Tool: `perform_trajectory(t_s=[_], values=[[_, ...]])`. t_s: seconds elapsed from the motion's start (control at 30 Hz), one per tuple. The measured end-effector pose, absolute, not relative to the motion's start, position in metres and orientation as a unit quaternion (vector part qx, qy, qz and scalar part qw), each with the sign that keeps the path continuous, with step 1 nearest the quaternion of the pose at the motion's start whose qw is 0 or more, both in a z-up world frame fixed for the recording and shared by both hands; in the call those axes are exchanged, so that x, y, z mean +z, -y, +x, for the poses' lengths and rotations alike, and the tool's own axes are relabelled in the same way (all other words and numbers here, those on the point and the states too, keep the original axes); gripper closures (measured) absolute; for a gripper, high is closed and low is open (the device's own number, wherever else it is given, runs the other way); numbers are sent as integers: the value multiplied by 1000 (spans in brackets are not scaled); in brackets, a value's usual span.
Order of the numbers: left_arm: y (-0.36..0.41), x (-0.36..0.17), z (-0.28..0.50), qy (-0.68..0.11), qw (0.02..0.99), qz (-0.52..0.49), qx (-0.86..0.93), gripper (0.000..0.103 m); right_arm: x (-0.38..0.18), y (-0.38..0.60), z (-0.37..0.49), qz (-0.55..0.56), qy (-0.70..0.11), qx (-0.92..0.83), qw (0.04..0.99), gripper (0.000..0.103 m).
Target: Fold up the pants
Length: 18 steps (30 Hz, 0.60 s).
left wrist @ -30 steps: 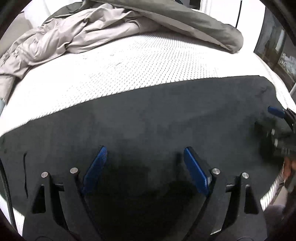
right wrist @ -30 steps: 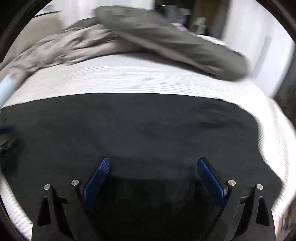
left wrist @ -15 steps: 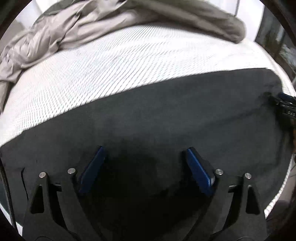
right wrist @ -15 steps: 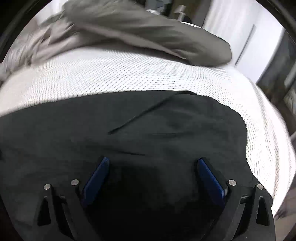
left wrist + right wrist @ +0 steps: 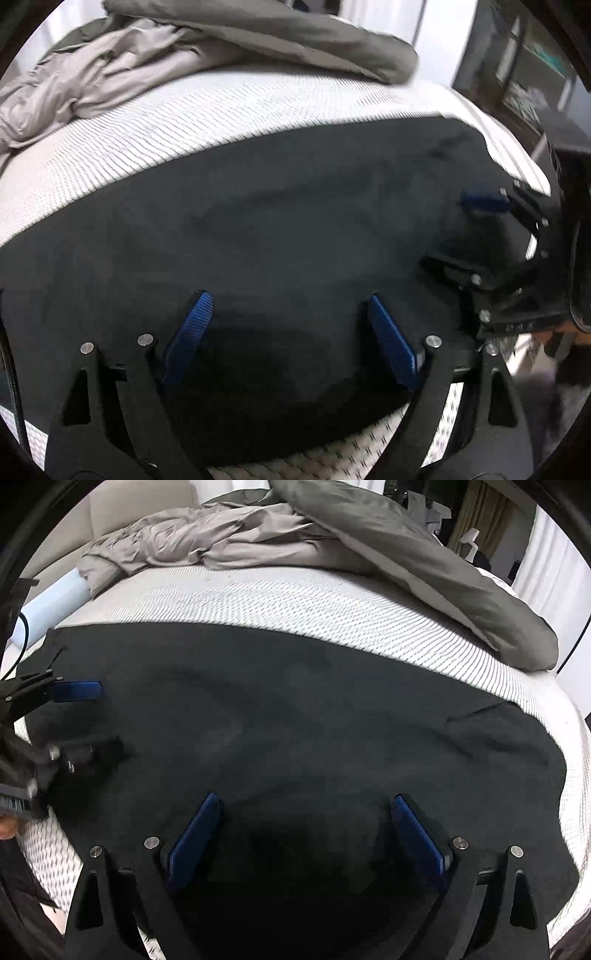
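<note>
Black pants [image 5: 295, 221] lie spread flat across a white mattress [image 5: 221, 110]; in the right wrist view the pants [image 5: 314, 720] fill the middle. My left gripper [image 5: 291, 314] hovers low over the pants' near part, open, with only fabric below its blue pads. It also shows at the left edge of the right wrist view, left gripper [image 5: 92, 720], open above the cloth. My right gripper [image 5: 306, 805] is open too, over the near edge of the pants. From the left wrist it appears at the right, right gripper [image 5: 469, 236], open over the pants' right end.
A crumpled grey duvet [image 5: 332, 542] lies heaped along the far side of the mattress [image 5: 295, 602]. A pale blue roll [image 5: 51, 602] and a thin cable sit at its left edge. Dark furniture [image 5: 535, 74] stands beyond the right side of the bed.
Both views have swung along the pants and the grippers have come closer together, each now plain in the other's view. The mattress's near edge now shows below the pants. Both grippers stay open.
</note>
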<state>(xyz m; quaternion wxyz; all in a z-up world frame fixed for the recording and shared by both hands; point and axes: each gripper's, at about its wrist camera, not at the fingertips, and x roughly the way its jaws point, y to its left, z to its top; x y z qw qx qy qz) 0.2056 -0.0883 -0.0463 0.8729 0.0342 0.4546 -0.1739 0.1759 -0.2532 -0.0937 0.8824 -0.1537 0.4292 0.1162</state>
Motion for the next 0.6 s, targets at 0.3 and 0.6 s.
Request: perform_trajectory(t_s=[0.3,0.6], values=[[96,-47,173,-442,878,26,-184,15,-96,274,151,-126,-423,119,889,7],[126,-57,163,-446,871,73,-194,12,-104,266,142,-139,-424,148,883,8]])
